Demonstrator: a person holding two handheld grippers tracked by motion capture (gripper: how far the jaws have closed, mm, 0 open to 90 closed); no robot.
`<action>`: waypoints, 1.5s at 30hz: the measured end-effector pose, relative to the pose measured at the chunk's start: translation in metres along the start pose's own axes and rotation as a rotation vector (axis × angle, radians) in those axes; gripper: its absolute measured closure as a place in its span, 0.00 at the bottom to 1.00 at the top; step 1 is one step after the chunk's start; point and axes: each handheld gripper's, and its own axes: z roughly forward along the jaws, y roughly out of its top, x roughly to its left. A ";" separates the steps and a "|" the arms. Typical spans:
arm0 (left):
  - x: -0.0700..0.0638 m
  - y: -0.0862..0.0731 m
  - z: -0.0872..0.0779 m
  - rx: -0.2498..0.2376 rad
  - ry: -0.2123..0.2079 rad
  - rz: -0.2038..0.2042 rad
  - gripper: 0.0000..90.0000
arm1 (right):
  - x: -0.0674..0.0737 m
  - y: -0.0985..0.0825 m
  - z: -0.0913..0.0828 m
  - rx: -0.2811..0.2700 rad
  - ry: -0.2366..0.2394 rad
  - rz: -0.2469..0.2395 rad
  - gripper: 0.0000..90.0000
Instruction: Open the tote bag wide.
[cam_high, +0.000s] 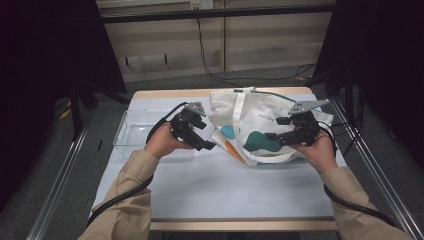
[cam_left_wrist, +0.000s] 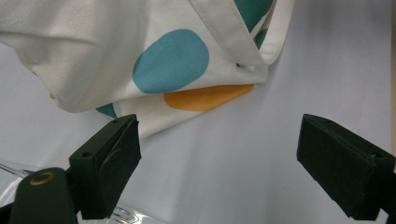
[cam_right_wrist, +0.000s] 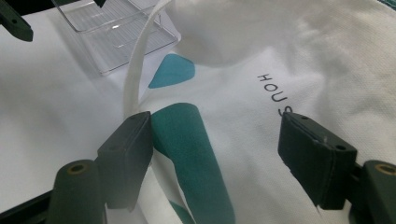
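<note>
While both hands hover low over the pale lavender tabletop (cam_high: 210, 185), the white canvas tote bag with teal, blue and orange blobs (cam_high: 260, 125) lies crumpled on the far right part of it, mouth edge toward the near left. Left black two-jaw gripper (cam_high: 207, 145) sits just left of the bag's near-left corner, pointing right and slightly near; jaws wide, nothing between them. From the left gripper view, left gripper (cam_left_wrist: 219, 163) has the folded bag corner (cam_left_wrist: 177, 70) just beyond the tips, bare table between the pads, no contact seen. Blue blob and orange blob on that corner face the camera, and a white fabric strap (cam_left_wrist: 229, 28) crosses diagonally above them.

Right black two-jaw gripper (cam_high: 272, 136) is over the bag's near right part, pointing left, jaws spread wide. From the right gripper view, right gripper (cam_right_wrist: 215, 154) straddles a teal patch on the cloth (cam_right_wrist: 280, 56); pads not pressing the fabric, cannot tell if the tips brush it. Thin white handle strap (cam_right_wrist: 135, 70) runs up past the left-hand jaw toward the clear rectangular plastic tray (cam_right_wrist: 116, 32). Black lettering on the bag lies just beyond the other jaw.

Same clear tray (cam_high: 132, 130) sits at the table's left, far of the left hand, near the bag but apart from it. Beige sleeves (cam_high: 125, 200) enter from the near edge, and black cables trail from both grippers.
</note>
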 end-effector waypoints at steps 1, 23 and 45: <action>0.001 0.000 0.000 -0.001 0.001 0.003 0.15 | -0.001 0.000 0.000 -0.001 -0.010 -0.003 0.29; 0.001 0.022 0.018 -0.029 -0.030 0.028 0.27 | -0.009 -0.005 -0.002 0.007 -0.020 0.016 0.28; 0.011 0.056 0.051 -0.090 -0.064 -0.097 0.55 | -0.004 -0.008 -0.003 0.022 -0.012 0.005 0.28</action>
